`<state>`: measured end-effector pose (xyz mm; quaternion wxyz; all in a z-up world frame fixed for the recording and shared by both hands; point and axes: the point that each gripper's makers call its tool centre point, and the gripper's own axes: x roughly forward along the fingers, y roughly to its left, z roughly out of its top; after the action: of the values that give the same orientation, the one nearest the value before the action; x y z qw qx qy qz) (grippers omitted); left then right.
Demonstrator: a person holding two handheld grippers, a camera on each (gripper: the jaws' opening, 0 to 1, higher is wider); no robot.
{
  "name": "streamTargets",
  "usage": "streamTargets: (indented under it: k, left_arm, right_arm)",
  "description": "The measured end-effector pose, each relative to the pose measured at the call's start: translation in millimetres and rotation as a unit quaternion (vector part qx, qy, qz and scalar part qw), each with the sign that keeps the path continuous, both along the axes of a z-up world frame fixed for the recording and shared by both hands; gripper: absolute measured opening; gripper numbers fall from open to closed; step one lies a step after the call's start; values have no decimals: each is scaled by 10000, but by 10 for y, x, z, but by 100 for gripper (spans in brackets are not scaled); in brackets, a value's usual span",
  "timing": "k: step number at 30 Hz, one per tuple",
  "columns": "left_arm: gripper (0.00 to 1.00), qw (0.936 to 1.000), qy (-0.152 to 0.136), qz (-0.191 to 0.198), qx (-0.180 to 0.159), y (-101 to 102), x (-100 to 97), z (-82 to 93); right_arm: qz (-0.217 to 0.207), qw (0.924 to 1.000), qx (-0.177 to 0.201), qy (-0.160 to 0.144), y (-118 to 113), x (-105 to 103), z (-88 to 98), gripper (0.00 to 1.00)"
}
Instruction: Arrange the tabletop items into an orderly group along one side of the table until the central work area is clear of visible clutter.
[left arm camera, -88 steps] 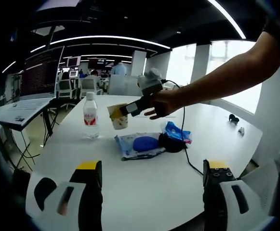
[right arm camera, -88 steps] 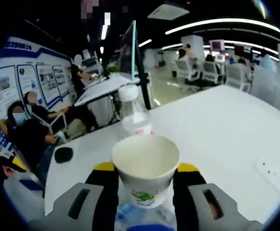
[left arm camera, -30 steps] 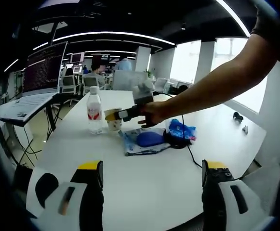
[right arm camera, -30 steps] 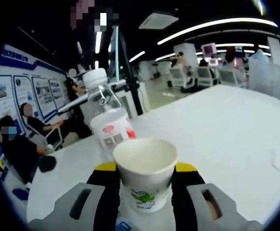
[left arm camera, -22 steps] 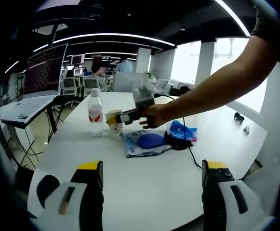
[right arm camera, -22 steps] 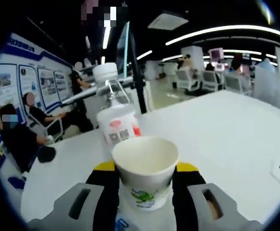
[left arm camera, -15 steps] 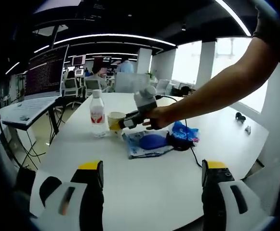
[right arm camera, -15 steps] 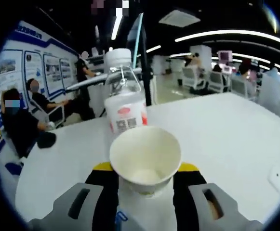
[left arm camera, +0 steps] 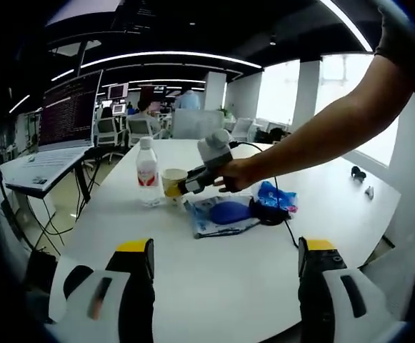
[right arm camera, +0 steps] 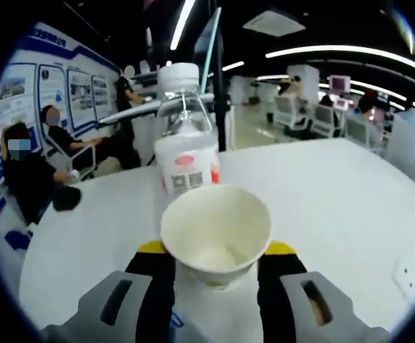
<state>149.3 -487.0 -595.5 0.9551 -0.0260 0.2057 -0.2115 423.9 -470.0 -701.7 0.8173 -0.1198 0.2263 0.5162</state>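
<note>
Left gripper view: the left gripper (left arm camera: 221, 286) hangs over the near edge of the round white table (left arm camera: 214, 279), jaws spread wide, nothing between them. Mid-table, the right gripper (left arm camera: 183, 188) clasps a white paper cup (left arm camera: 171, 182) just beside a clear plastic water bottle with a red label (left arm camera: 147, 174); a blue pouch (left arm camera: 221, 213) lies near.

Right gripper view: the right gripper (right arm camera: 216, 279) grips the cup (right arm camera: 215, 234), the bottle (right arm camera: 184, 136) upright just behind

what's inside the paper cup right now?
Looks empty: the right gripper view looks into the paper cup, held in the right tongs, and shows bare white walls and bottom. The near inner wall is hidden by the rim. The water bottle stands right behind it.
</note>
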Motion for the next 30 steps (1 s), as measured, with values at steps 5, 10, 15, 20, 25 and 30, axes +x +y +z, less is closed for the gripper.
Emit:
streamTargets:
  k: [5,10,15,20,25,30]
  left_arm:
    - [82,10000,-14,-6,3,-7,-3,16]
    - [82,10000,-16,-9,32,-2,-14,27]
    - [82,10000,-19,12,66,18,-9,40]
    - [81,9999,-27,34,121,42,-8,56]
    - [81,9999,-30,55,132,56,-22,62]
    - [81,9999,-23,41,158,48,-27,56]
  right_arm:
    - [41,9999,-38,104,-9,-34,-4,42]
    - [-23,9998,-23,215,-40,-40,8,43]
    - [24,9996,21,271,-44,-69,27,47]
    - [35,9997,-47,256,-43,-73,18,50]
    - [1,9997,19,244,-42,-77,84,50]
    - [-161,9993,102,332,-67,-70,144,52]
